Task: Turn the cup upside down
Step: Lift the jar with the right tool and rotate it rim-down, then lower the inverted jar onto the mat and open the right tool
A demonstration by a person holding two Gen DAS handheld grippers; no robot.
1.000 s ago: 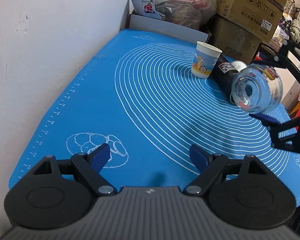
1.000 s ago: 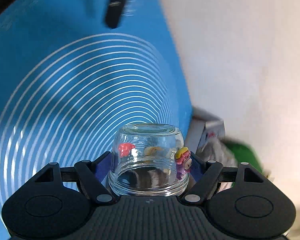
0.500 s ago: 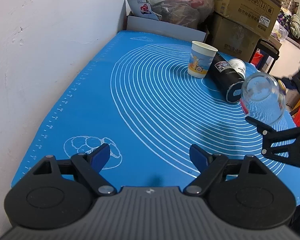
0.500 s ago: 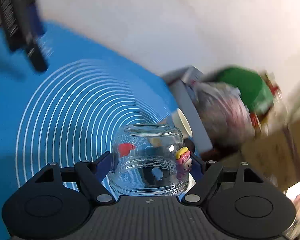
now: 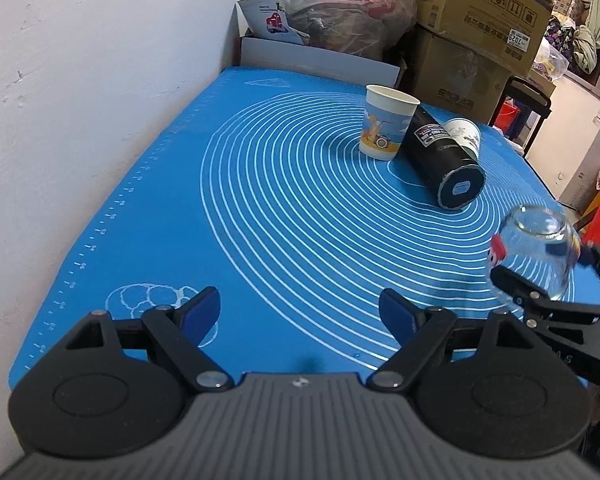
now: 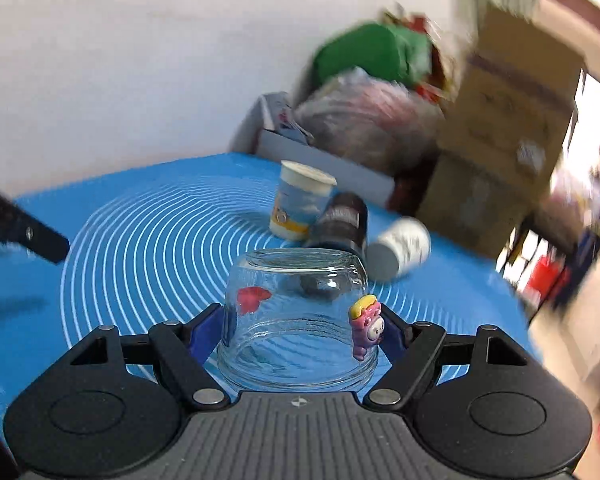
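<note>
A clear glass cup (image 6: 298, 320) with small cartoon figures stuck on its side is gripped between the blue pads of my right gripper (image 6: 298, 330). Its base points up and its mouth faces down, over the blue mat (image 6: 148, 240). In the left wrist view the glass cup (image 5: 534, 254) and right gripper (image 5: 540, 280) hang at the mat's right edge, above the mat (image 5: 260, 220). My left gripper (image 5: 300, 312) is open and empty over the mat's near edge.
A paper cup (image 5: 386, 128) stands upright at the back of the mat. A black tumbler (image 5: 444, 162) lies on its side beside it, with a white cup (image 5: 464, 136) lying behind. Cardboard boxes (image 5: 480, 20) and a plastic bag (image 5: 352, 4) stand beyond; a white wall (image 5: 80, 80) runs along the left.
My right gripper has turned with the glass cup, bringing its base up, and moved lower and nearer at the mat's right edge. The left gripper has stayed put.
</note>
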